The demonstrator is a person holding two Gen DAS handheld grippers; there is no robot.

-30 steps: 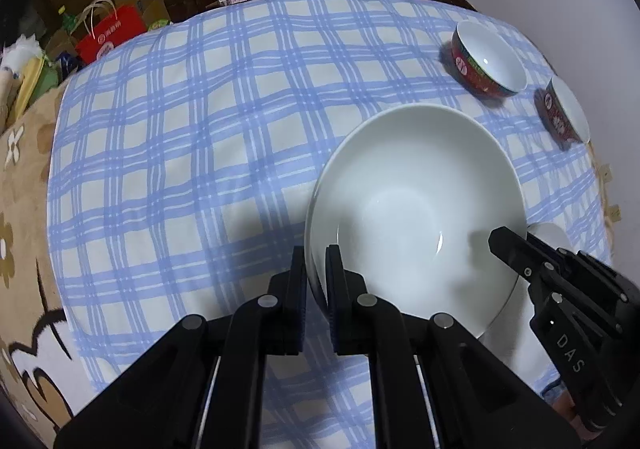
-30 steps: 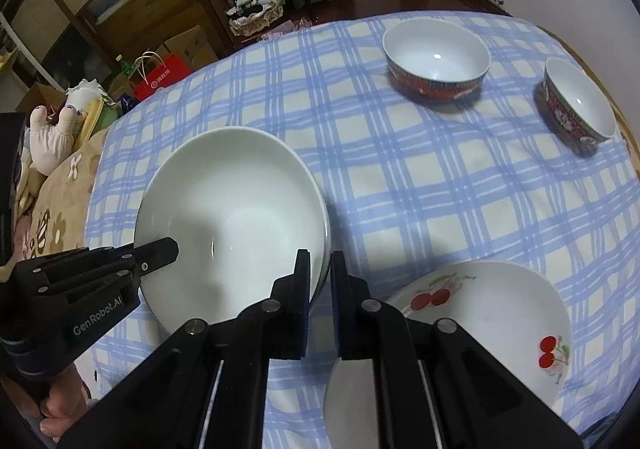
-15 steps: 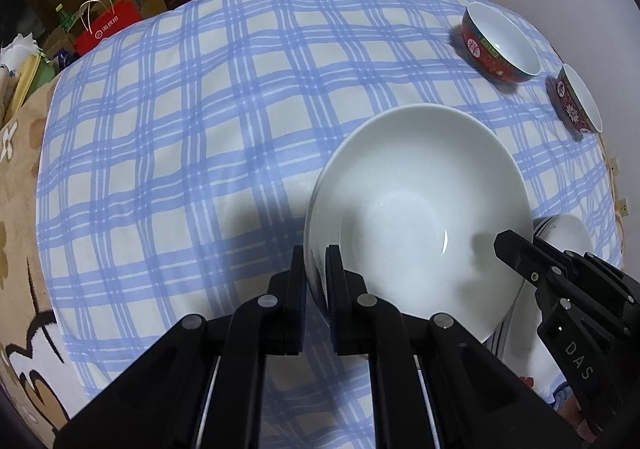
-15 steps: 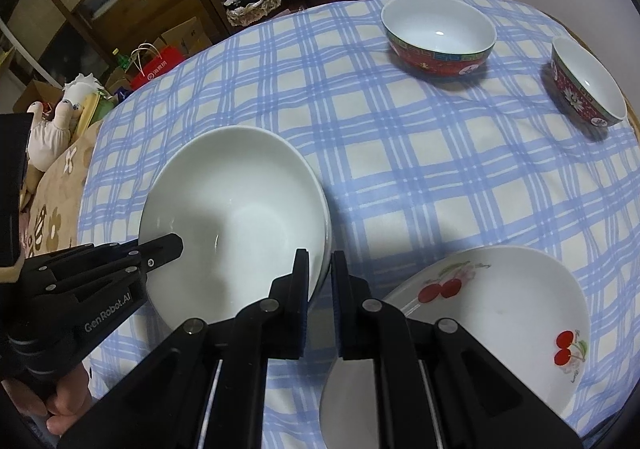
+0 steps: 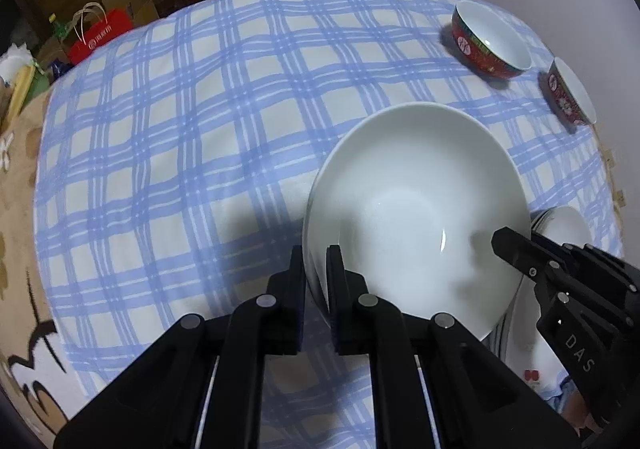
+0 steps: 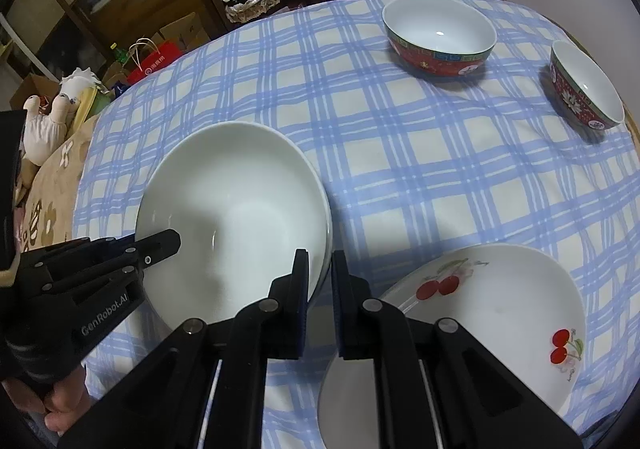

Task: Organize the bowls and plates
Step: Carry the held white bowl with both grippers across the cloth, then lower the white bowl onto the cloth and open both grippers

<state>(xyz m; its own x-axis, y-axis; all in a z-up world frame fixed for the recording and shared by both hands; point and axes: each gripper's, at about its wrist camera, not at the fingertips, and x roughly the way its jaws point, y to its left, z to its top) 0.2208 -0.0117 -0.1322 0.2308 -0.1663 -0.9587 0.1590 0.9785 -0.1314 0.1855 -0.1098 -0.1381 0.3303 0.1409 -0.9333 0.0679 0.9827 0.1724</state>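
Compared with a second ago, little differs: my left gripper and right gripper still pinch opposite rims of the white bowl above the checked tablecloth, beside the cherry plate. Whether the bowl touches the cloth is unclear. Two red bowls sit far off.

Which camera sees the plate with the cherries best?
The right wrist view: the cherry plate lies almost whole beside the white bowl, both cherry pictures clear. The left wrist view shows only a sliver of it behind the bowl and the right gripper.
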